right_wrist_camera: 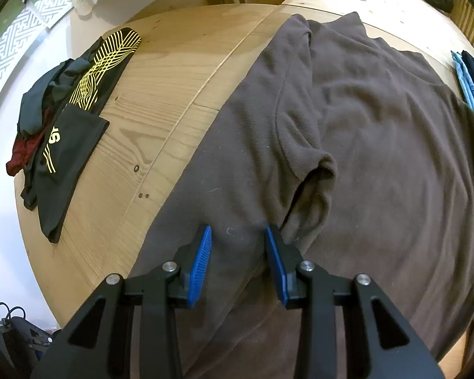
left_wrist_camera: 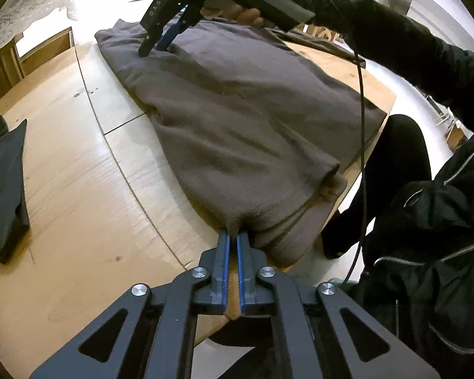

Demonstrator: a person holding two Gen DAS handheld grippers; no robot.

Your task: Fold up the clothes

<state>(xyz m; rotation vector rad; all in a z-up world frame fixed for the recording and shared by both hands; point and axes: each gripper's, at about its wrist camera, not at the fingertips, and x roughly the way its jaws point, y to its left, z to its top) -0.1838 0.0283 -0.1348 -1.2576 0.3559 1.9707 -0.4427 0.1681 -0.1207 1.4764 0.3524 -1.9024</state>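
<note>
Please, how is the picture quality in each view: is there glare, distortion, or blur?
Left wrist view: strong fisheye bending of the table, blown-out white glare at the top, brown garment reasonably sharp. Right wrist view: same curved distortion with dark corners, even light, right gripper sharp, no obvious blur.

**Fleece, pine and ribbed blue pads**

The brown garment point(right_wrist_camera: 379, 145) is matt, napped fleece, soft and slightly linty. The table point(left_wrist_camera: 79, 189) is pale wood with visible grain and a faint sheen. The left gripper point(left_wrist_camera: 233, 240) looks like matt black plastic with ribbed blue pads point(right_wrist_camera: 202, 262) and shiny metal bolts point(left_wrist_camera: 201, 272).
</note>
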